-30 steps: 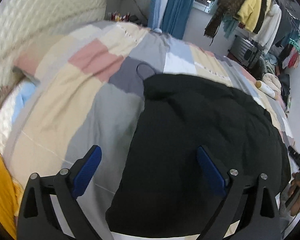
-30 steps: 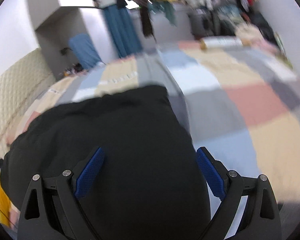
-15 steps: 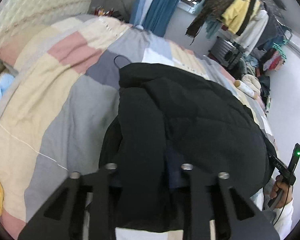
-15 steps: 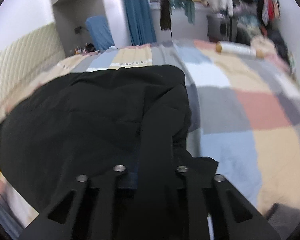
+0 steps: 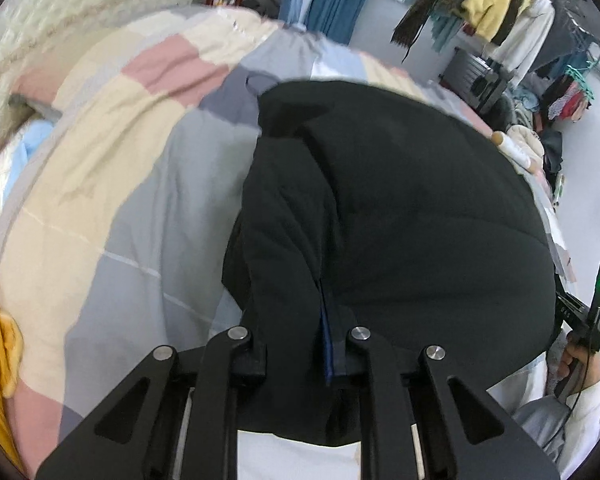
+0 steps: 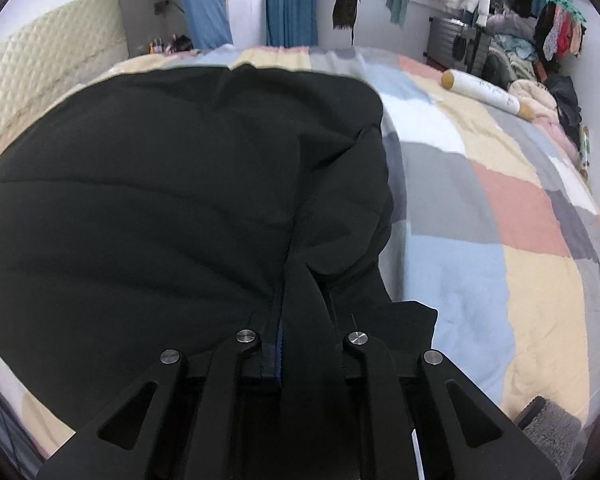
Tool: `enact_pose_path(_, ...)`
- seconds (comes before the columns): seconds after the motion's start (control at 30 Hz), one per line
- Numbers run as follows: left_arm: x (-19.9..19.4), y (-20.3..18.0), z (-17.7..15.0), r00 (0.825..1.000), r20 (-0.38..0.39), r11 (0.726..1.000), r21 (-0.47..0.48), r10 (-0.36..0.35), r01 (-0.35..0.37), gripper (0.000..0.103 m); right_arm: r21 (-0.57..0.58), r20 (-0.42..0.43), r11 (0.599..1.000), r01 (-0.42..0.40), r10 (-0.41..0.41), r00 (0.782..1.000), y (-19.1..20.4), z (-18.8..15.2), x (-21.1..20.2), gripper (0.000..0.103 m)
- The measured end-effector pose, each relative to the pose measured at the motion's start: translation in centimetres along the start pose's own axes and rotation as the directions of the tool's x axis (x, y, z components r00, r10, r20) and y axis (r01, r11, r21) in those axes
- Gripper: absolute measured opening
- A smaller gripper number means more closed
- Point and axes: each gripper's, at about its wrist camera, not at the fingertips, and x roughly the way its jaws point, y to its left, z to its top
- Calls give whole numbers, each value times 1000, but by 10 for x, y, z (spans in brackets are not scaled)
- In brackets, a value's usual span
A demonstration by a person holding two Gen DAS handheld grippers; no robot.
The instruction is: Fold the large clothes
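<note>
- A large black padded jacket (image 5: 400, 208), matte and softly quilted with shallow stitched channels, lay spread over a patchwork bedcover (image 5: 112, 184) of cream, grey, pink and pale-blue squares, its cotton surface lightly creased.
- The left gripper (image 5: 300, 356), a black plastic tool with silver pivot bolts, had its jaws drawn close and was still closing on a bunched fold of the jacket's near hem; a sliver of blue pad (image 5: 327, 344) showed against the cloth, which filled the gap between the jaws.
- The right gripper (image 6: 300, 356), of the same black build, was clamped on a narrow ridge of the jacket at its right near edge, the fabric pulled up into a taut pleat running into the jaws.
- In the right wrist view the jacket (image 6: 172, 200) bulged in a rounded mound, with a loose flap (image 6: 412, 316) lying flat on a pale-blue square of the bedcover (image 6: 480, 264).
- A cream cylindrical bolster with tan ends (image 6: 488, 94) rested near the far right side of the bed.
- A cream diamond-quilted headboard (image 6: 48, 76) stood at the left.
- Blue curtains (image 6: 290, 0) hung at the back, beside a rail of hanging clothes (image 5: 496, 4) in yellow, white and brown.
- A person's hand (image 5: 580, 364) in a white sleeve held a black handle at the right edge of the left wrist view.
</note>
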Motion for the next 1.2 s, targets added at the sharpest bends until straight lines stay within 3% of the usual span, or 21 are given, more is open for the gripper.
enact_pose_path(0.23,-14,-2,-4,998,59,999,32,19,-21,27,62,29,997,-47,45,999,-10,-1,-11,16)
enact_pose_path(0.27,-19,-2,-3,997,70,999,30,28,-30,32,92,45,994,-60,56,997,-16,-1,-16,18)
enact_pose_path(0.3,-24,-1,-2,996,77,999,21,34,-36,37,120,61,990,-79,72,996,-21,0,-21,26)
enact_pose_path(0.33,-30,0,-2,995,87,999,10,41,-42,55,157,88,981,-116,103,991,-28,0,-29,37)
enact_pose_path(0.37,-35,1,-1,994,103,999,1,48,-48,72,181,119,973,-140,120,986,-33,0,-38,42)
enact_pose_path(0.43,-50,0,1,985,156,997,-6,78,-78,83,203,163,969,-141,109,981,-38,1,-56,54)
enact_pose_path(0.53,-65,-5,5,981,170,996,-3,90,-90,83,210,226,968,-138,89,970,-41,7,-89,74)
enact_pose_path(0.7,-102,-34,8,965,247,993,45,91,-105,84,198,354,968,-155,77,932,-37,25,-156,80)
enact_pose_path(0.77,-117,-50,10,955,285,991,77,81,-107,89,196,403,968,-157,67,913,-32,28,-185,82)
enact_pose_path(0.93,-154,-85,11,930,365,987,136,34,-90,103,193,511,968,-158,39,859,-18,33,-236,103)
enact_pose_path(1.07,-168,-107,11,921,387,979,164,51,-123,103,166,585,972,-169,41,810,-11,35,-273,103)
enact_pose_path(1.2,-189,-121,2,907,421,978,175,28,-112,103,125,620,975,-186,69,781,1,35,-301,103)
